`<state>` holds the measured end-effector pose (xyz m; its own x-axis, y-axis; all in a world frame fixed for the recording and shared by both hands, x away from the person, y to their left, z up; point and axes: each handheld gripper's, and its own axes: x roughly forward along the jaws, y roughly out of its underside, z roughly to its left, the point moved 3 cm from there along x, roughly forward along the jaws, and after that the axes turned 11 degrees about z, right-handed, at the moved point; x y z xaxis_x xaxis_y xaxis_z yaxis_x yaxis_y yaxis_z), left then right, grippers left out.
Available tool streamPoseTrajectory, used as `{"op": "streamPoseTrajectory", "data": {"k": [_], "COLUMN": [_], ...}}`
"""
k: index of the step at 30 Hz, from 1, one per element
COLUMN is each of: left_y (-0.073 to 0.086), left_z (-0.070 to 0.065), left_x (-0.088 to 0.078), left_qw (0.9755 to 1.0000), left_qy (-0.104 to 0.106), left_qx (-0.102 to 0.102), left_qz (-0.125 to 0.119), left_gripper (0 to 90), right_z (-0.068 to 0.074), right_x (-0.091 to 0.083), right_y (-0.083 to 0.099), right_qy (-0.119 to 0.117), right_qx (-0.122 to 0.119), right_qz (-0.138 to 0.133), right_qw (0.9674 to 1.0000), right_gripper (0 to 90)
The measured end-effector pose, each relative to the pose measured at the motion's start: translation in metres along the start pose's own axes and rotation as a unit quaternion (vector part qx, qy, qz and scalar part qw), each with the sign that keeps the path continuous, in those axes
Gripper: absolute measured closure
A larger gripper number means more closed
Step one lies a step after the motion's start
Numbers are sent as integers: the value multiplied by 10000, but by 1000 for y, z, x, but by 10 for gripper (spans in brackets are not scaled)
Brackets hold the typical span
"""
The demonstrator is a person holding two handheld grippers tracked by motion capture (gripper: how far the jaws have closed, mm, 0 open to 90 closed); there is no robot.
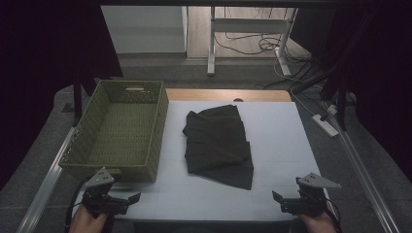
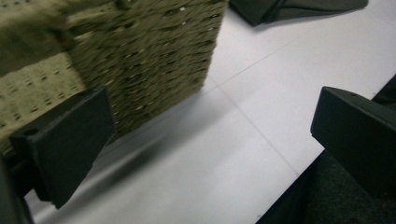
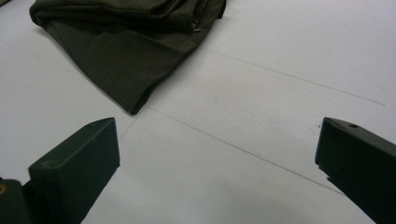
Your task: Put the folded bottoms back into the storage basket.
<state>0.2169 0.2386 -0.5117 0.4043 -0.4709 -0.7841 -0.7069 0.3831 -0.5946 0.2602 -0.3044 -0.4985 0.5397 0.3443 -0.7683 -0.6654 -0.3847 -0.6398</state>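
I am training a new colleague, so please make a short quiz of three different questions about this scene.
1. True or false: the green basket contains the dark garment.
2. The basket stands nearest to which gripper? A) left gripper B) right gripper
3. Fill in: both grippers have jaws that are ____.

Key: 1 false, the garment lies on the white table; 2 A; 3 open.

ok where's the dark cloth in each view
High view: cloth mid-table, right of the basket.
Left gripper view: its edge at the top right, beyond the basket corner.
Right gripper view: upper left, ahead of the jaws.
Shared landmark: the white tabletop.
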Motion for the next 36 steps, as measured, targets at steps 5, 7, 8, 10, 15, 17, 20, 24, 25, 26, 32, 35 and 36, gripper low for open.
{"op": "streamPoseTrajectory", "data": {"k": [5, 7, 8, 10, 15, 17, 20, 24, 25, 26, 32, 35, 36], "left_y": [-5, -8, -9, -10, -14, -16, -18, -22, -23, -25, -32, -35, -37], "left_z": [-8, -11, -12, -13, -18, -21, -25, -30, -31, -33, -43, -49, -53], "left_x": [6, 9, 9, 10, 13, 15, 18, 23, 24, 25, 29, 33, 35], "left_qw": [9999, 9997, 9995, 9994, 9987, 9984, 9975, 9947, 9943, 9939, 9916, 9903, 9895], "left_qy": [70, 168, 212, 262, 414, 430, 495, 719, 751, 783, 983, 1039, 1080], "left_qx": [153, 191, 212, 217, 304, 373, 504, 729, 760, 779, 843, 916, 957], "left_qz": [40, 19, -8, -25, -51, -8, 36, 1, -9, -22, -75, -59, -44], "left_gripper": [0, 0, 0, 0, 0, 0, 3, 8, 8, 7, 5, 0, 0], "right_z": [0, 0, 0, 0, 0, 0, 0, 0, 0, 0, 0, 0, 0], "right_x": [0, 0, 0, 0, 1, 1, 1, 1, 1, 1, 1, 1, 1], "right_y": [0, 0, 0, 0, 0, 0, 0, 0, 0, 0, 0, 0, 0], "right_qy": [-4, -6, 1, -3, -9, -11, -19, -25, -25, -27, -31, -29, -28], "right_qx": [-14, -8, 4, 21, -6, -6, -3, -17, -17, -19, -31, -36, -37], "right_qz": [19, 22, 23, 20, 35, 38, 39, 46, 46, 49, 53, 51, 51], "right_qw": [10000, 10000, 10000, 10000, 10000, 10000, 10000, 10000, 10000, 10000, 10000, 10000, 10000], "right_gripper": [0, 0, 0, 0, 0, 0, 0, 0, 0, 0, 0, 0, 0]}}
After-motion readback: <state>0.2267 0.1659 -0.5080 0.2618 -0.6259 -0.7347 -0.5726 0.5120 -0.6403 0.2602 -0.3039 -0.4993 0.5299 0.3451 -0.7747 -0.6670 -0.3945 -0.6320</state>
